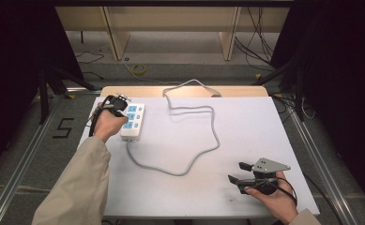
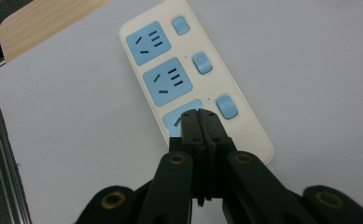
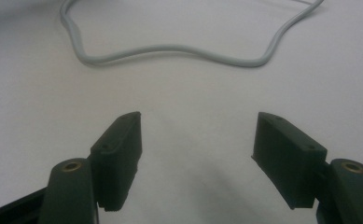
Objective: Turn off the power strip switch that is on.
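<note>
A white power strip with blue sockets and blue switches lies at the table's left, its grey cable looping across the middle. In the left gripper view the power strip runs away from me and my left gripper is shut, its tips together over the nearest blue socket beside the nearest switch. I cannot tell whether the tips touch it. In the high view the left gripper sits at the strip's left side. My right gripper stands open near the front right, with nothing between its fingers. In its own view the right gripper faces the cable.
The white table has a wooden strip along its far edge. Metal rails run along both sides on the floor. Wooden furniture legs and loose cables lie beyond the table.
</note>
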A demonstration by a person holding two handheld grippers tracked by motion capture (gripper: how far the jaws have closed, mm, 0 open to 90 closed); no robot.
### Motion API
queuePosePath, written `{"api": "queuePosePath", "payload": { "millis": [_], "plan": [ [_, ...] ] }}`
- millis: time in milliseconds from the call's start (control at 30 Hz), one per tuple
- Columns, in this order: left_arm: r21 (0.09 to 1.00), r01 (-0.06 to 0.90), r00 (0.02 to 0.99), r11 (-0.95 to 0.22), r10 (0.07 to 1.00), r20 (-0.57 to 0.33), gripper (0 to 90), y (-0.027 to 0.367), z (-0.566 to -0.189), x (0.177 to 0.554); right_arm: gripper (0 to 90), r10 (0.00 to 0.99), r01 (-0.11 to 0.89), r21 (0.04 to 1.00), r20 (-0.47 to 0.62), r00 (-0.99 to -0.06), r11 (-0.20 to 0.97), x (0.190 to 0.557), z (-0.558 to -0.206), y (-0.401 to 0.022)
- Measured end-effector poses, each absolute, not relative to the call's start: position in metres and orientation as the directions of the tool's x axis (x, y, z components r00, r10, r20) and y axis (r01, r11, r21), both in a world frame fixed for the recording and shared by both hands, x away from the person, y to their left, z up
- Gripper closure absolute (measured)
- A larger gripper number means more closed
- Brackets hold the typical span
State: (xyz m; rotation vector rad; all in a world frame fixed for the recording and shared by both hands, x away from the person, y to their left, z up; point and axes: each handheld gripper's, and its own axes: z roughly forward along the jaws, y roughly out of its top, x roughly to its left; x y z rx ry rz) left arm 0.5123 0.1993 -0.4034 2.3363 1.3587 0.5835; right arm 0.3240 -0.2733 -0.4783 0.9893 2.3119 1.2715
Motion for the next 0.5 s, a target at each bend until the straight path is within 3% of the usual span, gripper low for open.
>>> {"api": "queuePosePath", "payload": {
  "millis": [500],
  "plan": [
    [0.504,0.718,0.458,-0.480,0.871,0.178,89.7,0.194,-0.406,0.525,33.3,0.704,0.418,0.832,0.048,-0.708,0.364,0.324,-0.479,-0.273]
  ]
}}
